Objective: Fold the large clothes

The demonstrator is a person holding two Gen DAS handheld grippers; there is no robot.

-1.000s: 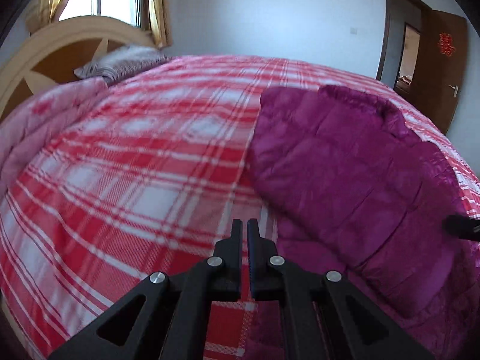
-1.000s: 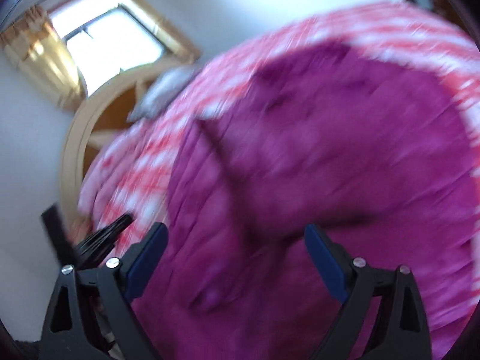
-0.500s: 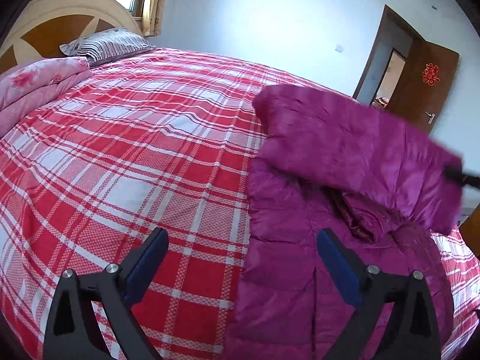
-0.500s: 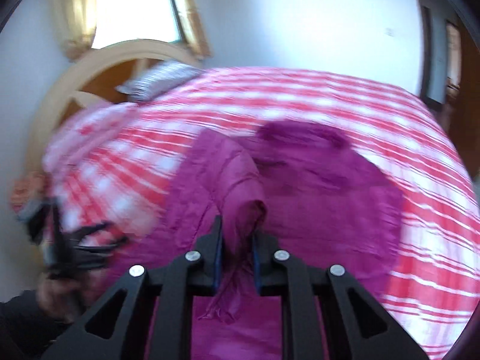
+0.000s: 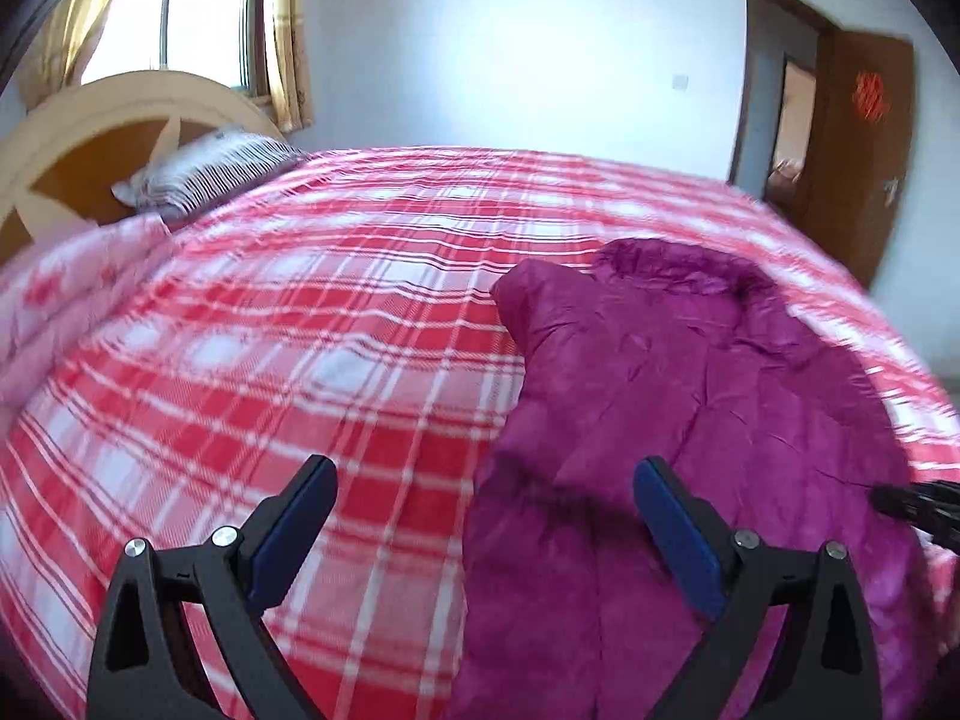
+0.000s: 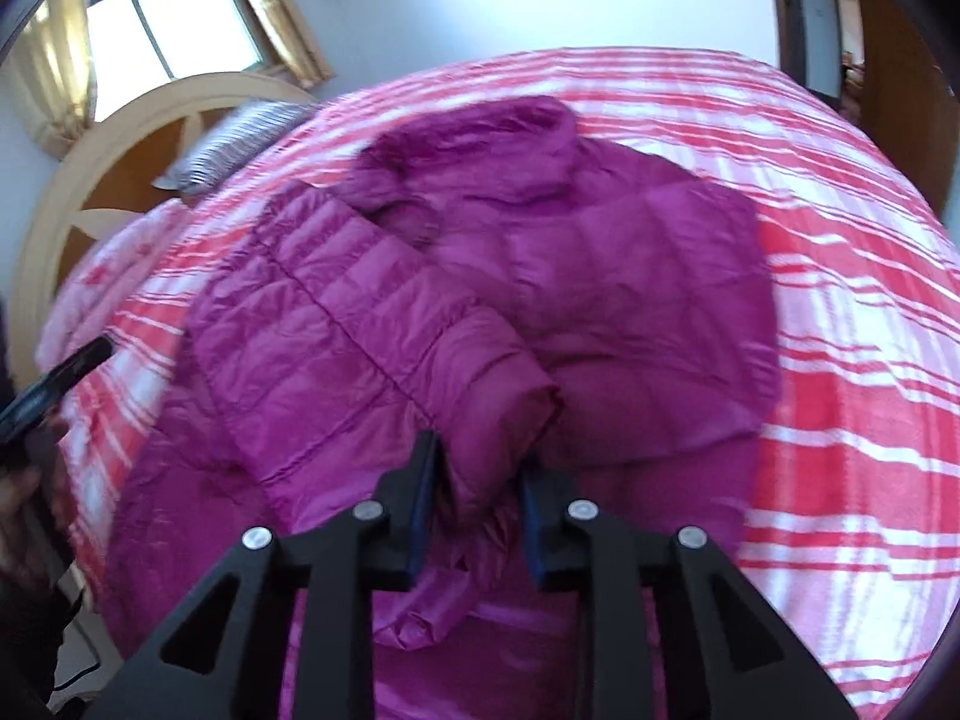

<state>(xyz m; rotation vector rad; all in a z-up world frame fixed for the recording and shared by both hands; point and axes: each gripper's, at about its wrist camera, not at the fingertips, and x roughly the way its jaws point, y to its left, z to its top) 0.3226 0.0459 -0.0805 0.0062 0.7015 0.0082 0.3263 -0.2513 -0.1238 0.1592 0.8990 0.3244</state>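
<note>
1. Plainly, the step in hand is folding a sleeve inward: the right gripper (image 6: 474,498) is closed on the cuff of the sleeve (image 6: 360,324), which lies slantwise across the front of the jacket (image 6: 630,300).
2. The left gripper (image 5: 486,522) is spread wide with nothing between its fingers, hovering over the jacket's left edge (image 5: 630,420) where it meets the sheet (image 5: 300,360).
3. The jacket, a magenta quilted one, lies on the right part of the plaid bed, collar toward the far side and hem toward the cameras. It is not yet a tidy packet, so by my judgement the fold is in its early part.
4. Next, I judge, the right gripper must set the cuff down flat on the jacket's body and let go without dragging the sleeve back. The puffy fill will likely spring up, so a press or a smoothing pass may be needed.
5. After that the free left gripper could take the hem or side edge near it for the following fold; slick fabric may slide on the sheet.
6. Count: one jacket; two grippers, each seen at the frame's edge in the other's view; one striped pillow (image 5: 210,174); one pink quilt (image 5: 66,294) by the headboard (image 5: 78,150); one window (image 6: 156,18); one door (image 5: 864,144).
</note>
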